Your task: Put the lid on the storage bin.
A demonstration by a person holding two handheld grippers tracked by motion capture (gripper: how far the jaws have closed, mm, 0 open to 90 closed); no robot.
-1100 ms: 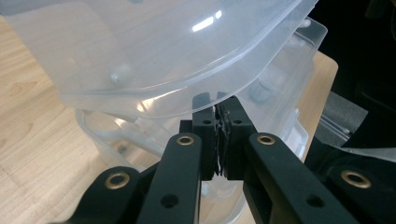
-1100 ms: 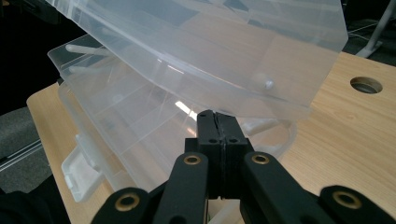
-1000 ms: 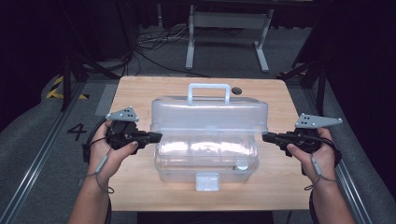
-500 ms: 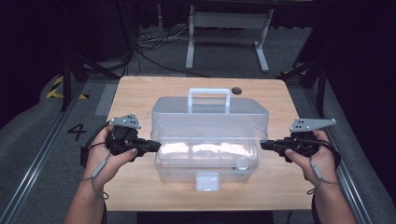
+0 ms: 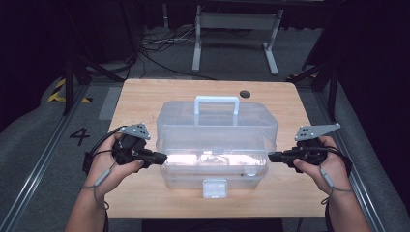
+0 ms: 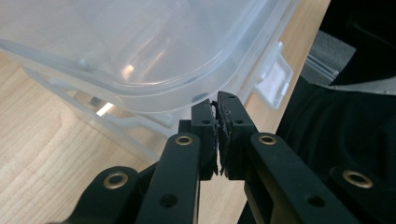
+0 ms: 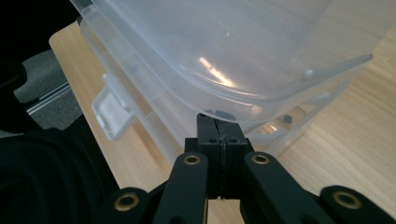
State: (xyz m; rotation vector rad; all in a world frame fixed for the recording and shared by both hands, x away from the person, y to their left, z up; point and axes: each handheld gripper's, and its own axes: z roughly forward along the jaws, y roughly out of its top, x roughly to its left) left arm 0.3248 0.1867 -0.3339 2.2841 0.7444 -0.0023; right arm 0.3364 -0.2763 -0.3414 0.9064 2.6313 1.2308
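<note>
The left gripper (image 5: pixel 162 158) is seen with its jaws brought together, pad against pad, and nothing is clamped between them. In the left gripper view (image 6: pixel 218 105) the closed tips are set just under the curved rim of the lid (image 6: pixel 154 56) of a clear plastic box (image 5: pixel 215 145), touching it or very nearly so; contact cannot be told for certain.

The right gripper (image 5: pixel 271 156) is likewise closed completely, with no gap between its pads. In the right gripper view (image 7: pixel 219 126) its tips are placed under the lid's (image 7: pixel 243 51) rim at the opposite end of the box, and nothing is gripped.

The box is placed in the middle of the wooden table (image 5: pixel 145 96), between the two grippers, which are pointed inward at its short ends. The lid (image 5: pixel 217 121) is raised at the near side and tilted back, so that a gap is left between it and the base (image 5: pixel 212 176). A white handle (image 5: pixel 216 102) is carried on top of the lid, and a white latch (image 5: pixel 214 187) is seen at the near front edge of the base. A small dark round spot (image 5: pixel 245 94) is seen on the table beyond the box.
</note>
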